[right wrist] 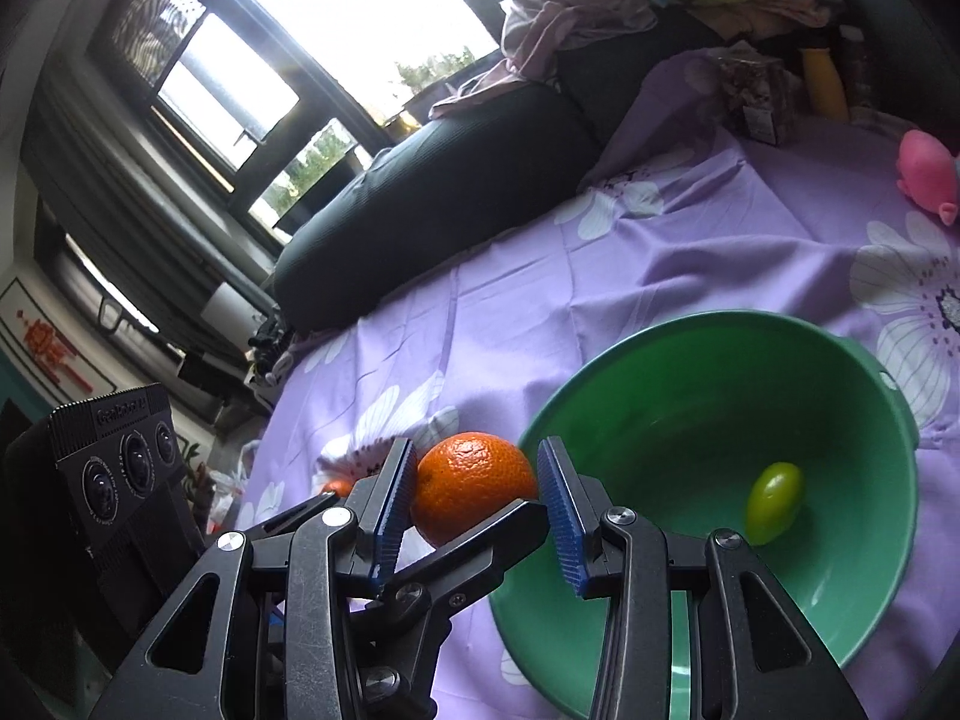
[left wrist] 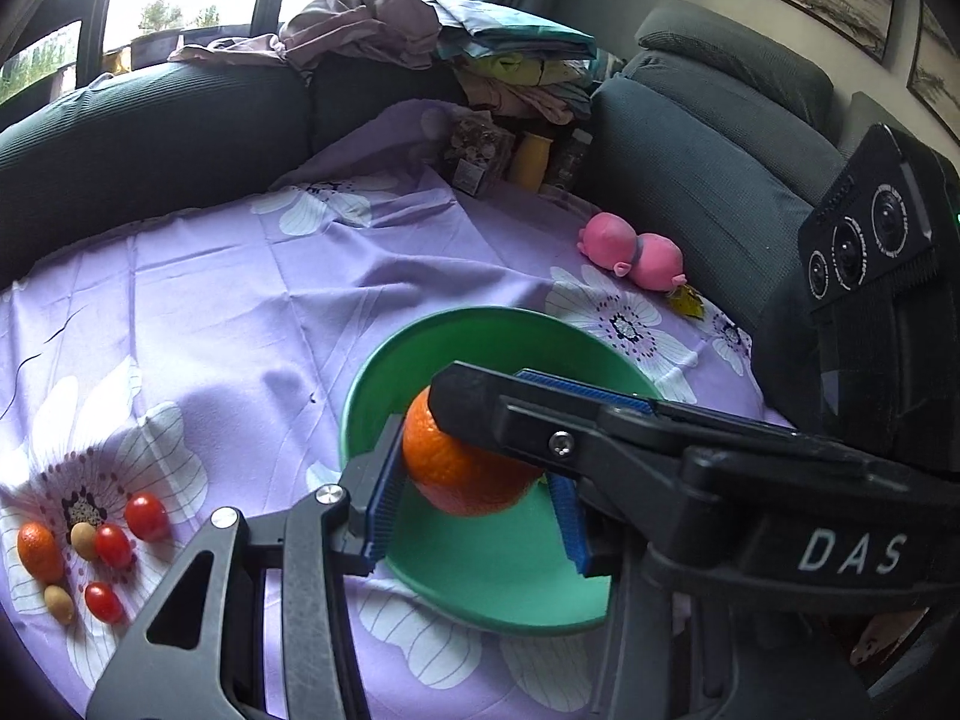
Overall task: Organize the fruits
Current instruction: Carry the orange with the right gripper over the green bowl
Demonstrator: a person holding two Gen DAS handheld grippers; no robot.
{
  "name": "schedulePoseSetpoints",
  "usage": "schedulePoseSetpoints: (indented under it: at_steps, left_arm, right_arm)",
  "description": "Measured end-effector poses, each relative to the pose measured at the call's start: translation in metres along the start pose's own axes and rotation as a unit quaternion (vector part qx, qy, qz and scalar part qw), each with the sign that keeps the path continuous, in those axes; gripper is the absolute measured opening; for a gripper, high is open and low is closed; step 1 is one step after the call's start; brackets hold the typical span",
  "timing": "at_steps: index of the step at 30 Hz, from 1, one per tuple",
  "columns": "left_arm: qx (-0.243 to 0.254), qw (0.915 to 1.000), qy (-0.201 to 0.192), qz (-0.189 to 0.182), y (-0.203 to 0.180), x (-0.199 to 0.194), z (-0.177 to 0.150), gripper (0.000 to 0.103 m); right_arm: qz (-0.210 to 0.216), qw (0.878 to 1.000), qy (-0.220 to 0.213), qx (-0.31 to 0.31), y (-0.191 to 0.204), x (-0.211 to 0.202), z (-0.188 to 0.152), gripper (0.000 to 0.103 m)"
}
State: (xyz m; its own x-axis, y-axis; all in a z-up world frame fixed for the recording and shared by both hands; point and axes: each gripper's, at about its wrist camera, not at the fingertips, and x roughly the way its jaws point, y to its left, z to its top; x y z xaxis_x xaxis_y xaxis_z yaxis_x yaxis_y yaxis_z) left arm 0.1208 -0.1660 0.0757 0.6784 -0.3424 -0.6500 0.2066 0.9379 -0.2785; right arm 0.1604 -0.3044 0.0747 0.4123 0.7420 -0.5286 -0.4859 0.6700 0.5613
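- Both grippers clamp one orange (right wrist: 474, 486): the right gripper (right wrist: 477, 504) has its blue pads pressed on either side, and the left gripper (left wrist: 480, 492) grips it crosswise.
- The orange hangs just above the near-left rim of the green bowl (right wrist: 840, 360), which sits toward the right edge of the purple flowered cloth (left wrist: 240, 300).
- One small green fruit (right wrist: 774, 501) already lies inside the bowl.
- As I judge it, the step is carrying the orange in; move both hands together so neither grip twists it loose.
- Clear the rim, lower close to the bottom, then release, so it does not roll.
- Cherry tomatoes (left wrist: 146, 516) and other small fruits wait near the cloth's left edge.
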Motion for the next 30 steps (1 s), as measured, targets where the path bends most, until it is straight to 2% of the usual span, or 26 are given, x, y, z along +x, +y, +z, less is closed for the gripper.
schedulePoseSetpoints:
  at_steps: [5,9,12,15,19,30]
  left_arm:
    - [0.014,0.9998,-0.006,-0.014,-0.012,0.018,-0.002,0.044]
    - [-0.002,0.9992,0.007,-0.04,-0.012,0.034,0.002,0.044]
    - [0.004,0.9991,0.012,-0.04,-0.015,0.039,0.002,0.044]
    - [-0.001,0.9986,0.019,-0.05,-0.014,0.046,0.002,0.044]
    - [-0.016,0.9971,0.036,-0.066,-0.009,0.056,0.004,0.044]
    - [-0.027,0.9949,0.064,-0.073,-0.008,0.07,-0.003,0.044]
  right_arm:
    - [-0.007,1.0,-0.005,0.023,-0.023,-0.007,0.004,0.044]
    - [-0.03,0.999,-0.009,0.025,-0.032,-0.009,0.005,0.044]
    - [-0.045,0.999,-0.007,0.026,-0.037,-0.008,0.005,0.044]
    - [-0.047,0.998,-0.003,0.032,-0.044,-0.005,0.006,0.044]
    - [-0.074,0.997,0.0,0.023,-0.043,-0.003,0.005,0.044]
    - [-0.096,0.994,0.024,0.036,-0.057,0.006,0.005,0.044]
